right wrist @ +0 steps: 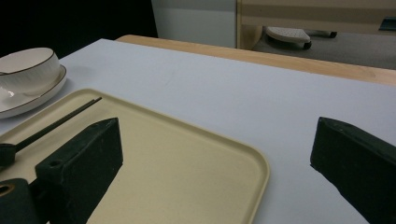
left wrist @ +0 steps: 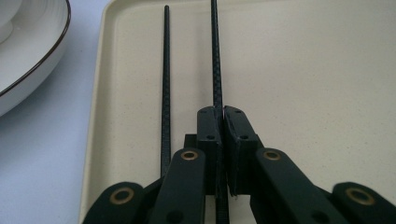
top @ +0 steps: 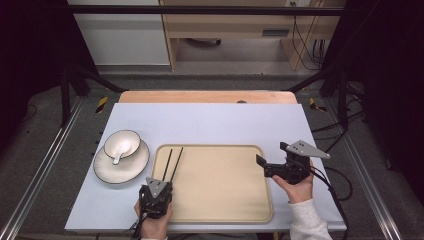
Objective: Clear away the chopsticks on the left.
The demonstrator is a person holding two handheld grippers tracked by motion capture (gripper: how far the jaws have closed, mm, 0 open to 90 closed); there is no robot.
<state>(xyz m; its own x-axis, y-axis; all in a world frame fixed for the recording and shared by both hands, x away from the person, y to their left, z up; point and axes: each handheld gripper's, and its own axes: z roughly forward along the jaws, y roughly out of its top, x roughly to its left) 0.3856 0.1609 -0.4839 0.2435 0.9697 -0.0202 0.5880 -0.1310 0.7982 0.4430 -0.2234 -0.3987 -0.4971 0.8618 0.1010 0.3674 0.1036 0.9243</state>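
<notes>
There are two black chopsticks [left wrist: 166, 84], one beige tray [top: 225, 200], one plate [top: 107, 172], one bowl [top: 125, 140] and one spoon [top: 118, 158] inside the bowl. Both chopsticks lie on the left part of the tray. The left gripper [left wrist: 223, 116] is clenched on the right chopstick [left wrist: 215, 56], its jaws almost together. The right gripper [top: 272, 159] stands wide open above the right edge of the tray and holds nothing.

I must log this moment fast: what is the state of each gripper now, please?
Left gripper: shut on one black chopstick over the tray.
Right gripper: open, holding nothing.
</notes>
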